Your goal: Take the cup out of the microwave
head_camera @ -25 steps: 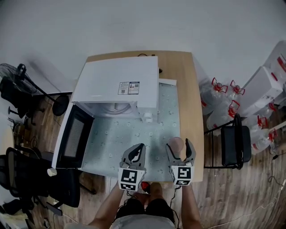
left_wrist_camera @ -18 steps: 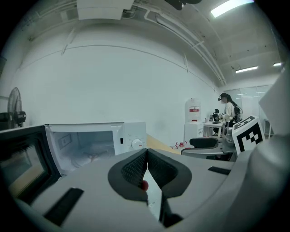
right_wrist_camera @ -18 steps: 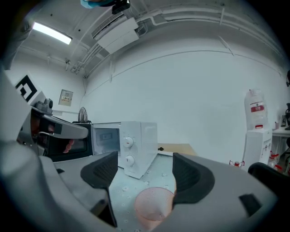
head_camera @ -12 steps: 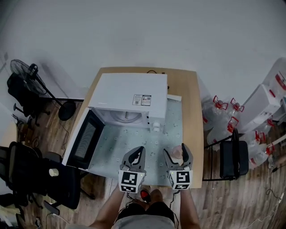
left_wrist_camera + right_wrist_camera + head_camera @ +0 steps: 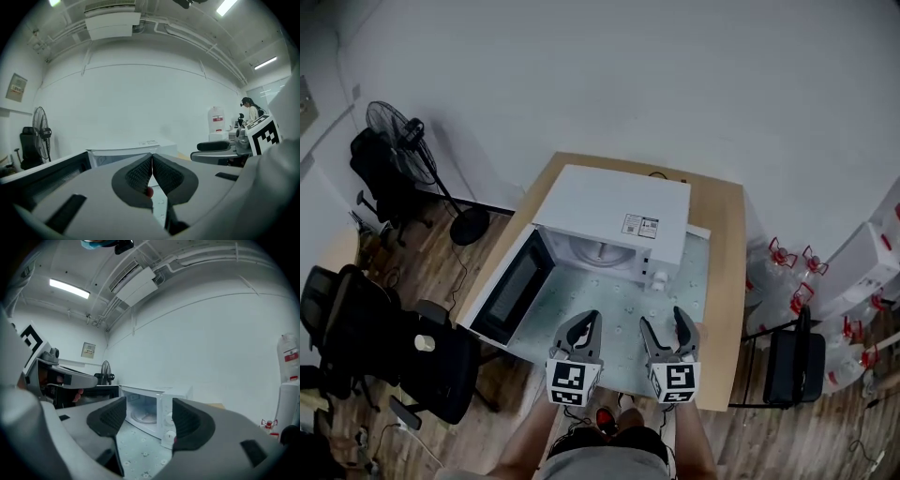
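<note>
Cup cannot be made out in any view, so its place cannot be told; the microwave stands at 12 o'clock on the bench, its door swung out toward 9 o'clock. Left tongs are pressed together, empty; right tongs, at their 3 o'clock, have just been closing slightly yet gape wide with nothing between.

Sticker on microwave — print too small, nothing legible
</note>
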Demonstrator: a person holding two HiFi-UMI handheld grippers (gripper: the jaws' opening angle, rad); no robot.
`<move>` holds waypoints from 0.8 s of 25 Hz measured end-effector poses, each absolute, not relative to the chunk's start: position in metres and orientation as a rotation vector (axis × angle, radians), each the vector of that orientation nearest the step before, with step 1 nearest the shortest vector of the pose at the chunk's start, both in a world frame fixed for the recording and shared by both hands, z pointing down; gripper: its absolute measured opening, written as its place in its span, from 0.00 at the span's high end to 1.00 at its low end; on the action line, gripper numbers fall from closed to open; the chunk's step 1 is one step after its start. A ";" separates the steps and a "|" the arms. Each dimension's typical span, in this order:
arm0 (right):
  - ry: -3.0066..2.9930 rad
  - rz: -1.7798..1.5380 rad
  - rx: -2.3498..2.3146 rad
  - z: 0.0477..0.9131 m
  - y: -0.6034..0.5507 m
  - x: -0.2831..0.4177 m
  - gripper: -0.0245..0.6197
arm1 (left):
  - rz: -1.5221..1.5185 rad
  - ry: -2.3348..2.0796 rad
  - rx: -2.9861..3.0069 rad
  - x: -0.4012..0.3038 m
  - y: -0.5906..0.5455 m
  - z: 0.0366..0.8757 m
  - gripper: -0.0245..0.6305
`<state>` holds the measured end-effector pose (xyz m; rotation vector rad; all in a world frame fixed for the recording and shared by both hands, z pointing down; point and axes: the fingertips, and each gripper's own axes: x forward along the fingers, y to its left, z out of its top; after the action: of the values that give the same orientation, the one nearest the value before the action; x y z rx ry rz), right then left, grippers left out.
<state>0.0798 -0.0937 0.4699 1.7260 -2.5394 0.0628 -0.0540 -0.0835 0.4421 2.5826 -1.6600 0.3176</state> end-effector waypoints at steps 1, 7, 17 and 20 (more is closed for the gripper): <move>-2.554 0.055 1.710 0.466 -0.093 0.073 0.49 | 0.314 -1.682 2.573 -0.061 -0.082 0.439 0.93; -2.627 0.021 1.591 0.451 -0.088 0.030 0.60 | 0.299 -1.793 2.487 -0.101 -0.066 0.431 0.93; -2.701 -0.005 1.414 0.444 -0.076 -0.029 0.81 | 0.271 -1.931 2.373 -0.151 -0.041 0.421 0.93; -2.721 -0.009 1.365 0.443 -0.071 -0.044 0.83 | 0.268 -1.969 2.338 -0.165 -0.033 0.418 0.93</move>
<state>-0.0439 -0.0711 0.4426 1.3650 -2.7211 -0.0089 -0.1650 -0.0334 0.4184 2.3379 -1.9692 0.2684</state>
